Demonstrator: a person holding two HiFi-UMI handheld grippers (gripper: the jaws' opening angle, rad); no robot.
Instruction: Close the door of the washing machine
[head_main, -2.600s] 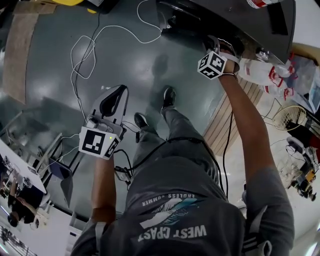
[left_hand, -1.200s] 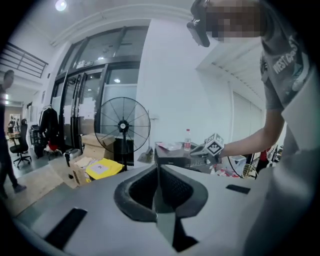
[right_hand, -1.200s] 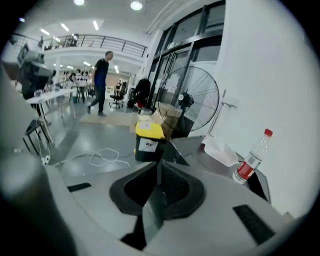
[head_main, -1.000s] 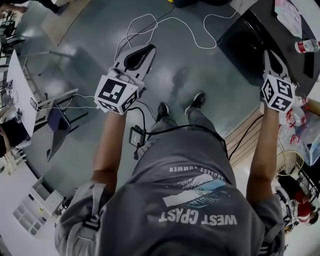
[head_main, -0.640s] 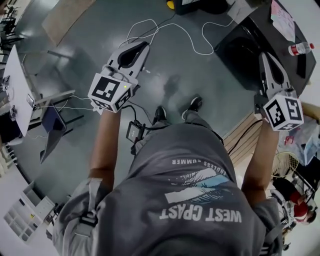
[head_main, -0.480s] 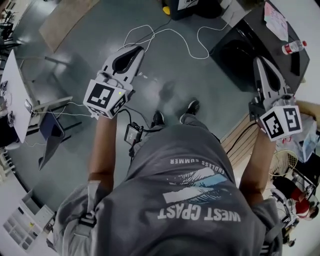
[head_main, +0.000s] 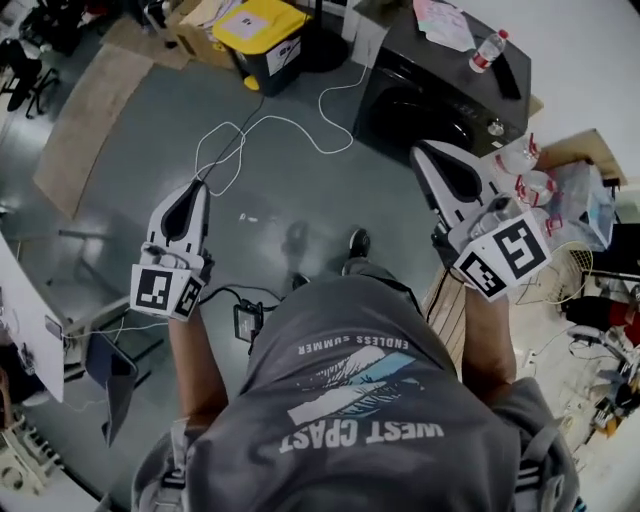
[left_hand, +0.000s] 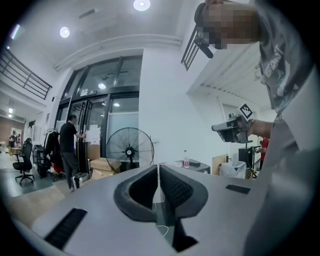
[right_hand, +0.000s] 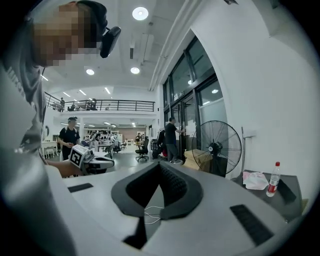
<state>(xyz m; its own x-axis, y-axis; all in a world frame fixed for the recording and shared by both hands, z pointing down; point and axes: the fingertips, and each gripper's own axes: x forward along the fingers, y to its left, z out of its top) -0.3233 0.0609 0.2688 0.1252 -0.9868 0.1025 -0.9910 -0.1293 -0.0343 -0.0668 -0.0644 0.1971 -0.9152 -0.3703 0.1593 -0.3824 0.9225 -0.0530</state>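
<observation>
The black washing machine (head_main: 440, 95) stands at the upper right of the head view, and its round front door (head_main: 415, 108) looks shut flush. A water bottle (head_main: 483, 52) and papers lie on its top. My right gripper (head_main: 418, 150) hovers in the air short of the machine's front, shut and empty, touching nothing. My left gripper (head_main: 198, 186) is held over the grey floor to the left, also shut with nothing between its pads. In the left gripper view the jaws (left_hand: 158, 167) meet at the tips. The right gripper view shows that gripper (right_hand: 160, 165) closed in the same way.
A white cable (head_main: 260, 125) loops across the floor in front of the machine. A yellow-lidded box (head_main: 262, 30) sits at the back. Plastic bags (head_main: 560, 190) pile up right of the machine. A standing fan (right_hand: 217, 147) is beside it, and people stand by the glass doors.
Both grippers have risen, and the right one has pulled back from the machine. The head view has swung so the whole machine now shows at the upper right.
</observation>
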